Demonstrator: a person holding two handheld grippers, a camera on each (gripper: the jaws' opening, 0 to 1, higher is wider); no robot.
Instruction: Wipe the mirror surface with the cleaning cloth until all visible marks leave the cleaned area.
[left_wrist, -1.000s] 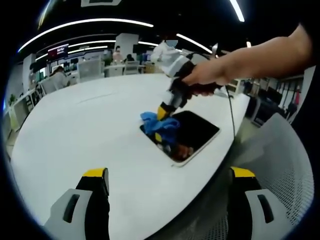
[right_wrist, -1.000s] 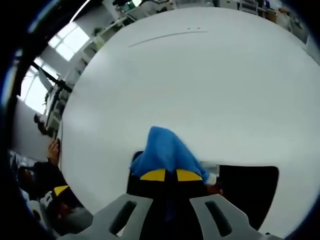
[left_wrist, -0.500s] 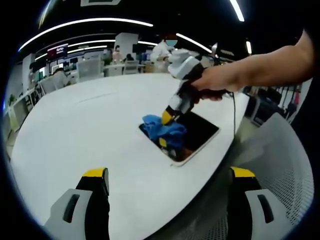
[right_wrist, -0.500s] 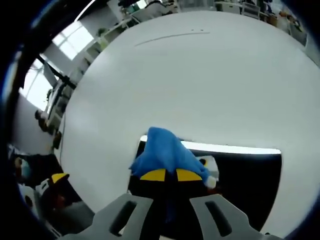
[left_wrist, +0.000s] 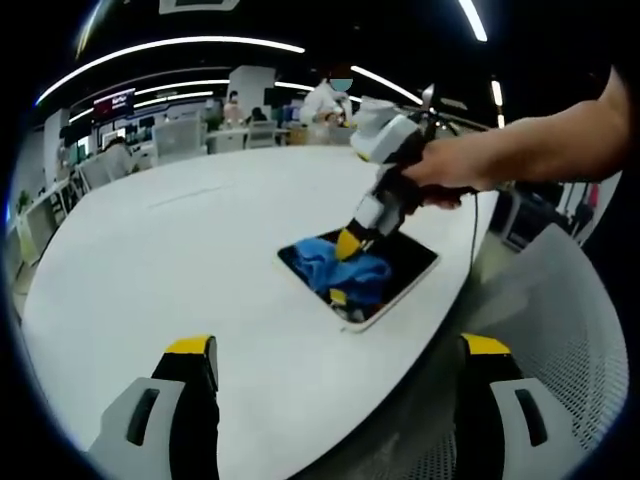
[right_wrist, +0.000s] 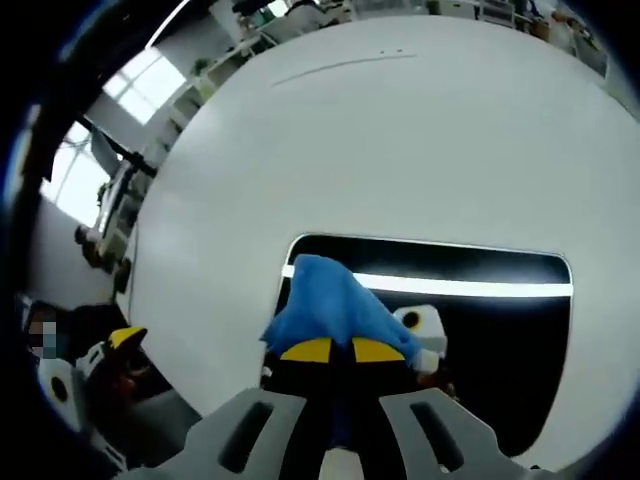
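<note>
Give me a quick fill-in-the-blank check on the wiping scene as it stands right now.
1. The right gripper is shut on a ____ cloth.
2. The cloth rests on the dark mirror, which lies flat on a ____ table.
3. The left gripper has its jaws ____ and holds nothing.
4. In the left gripper view, the right gripper is held by a person's ____.

Missing words: blue; white; open; hand

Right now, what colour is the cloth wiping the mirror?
Blue. The cleaning cloth shows best in the right gripper view, pinched in the right gripper.
</note>
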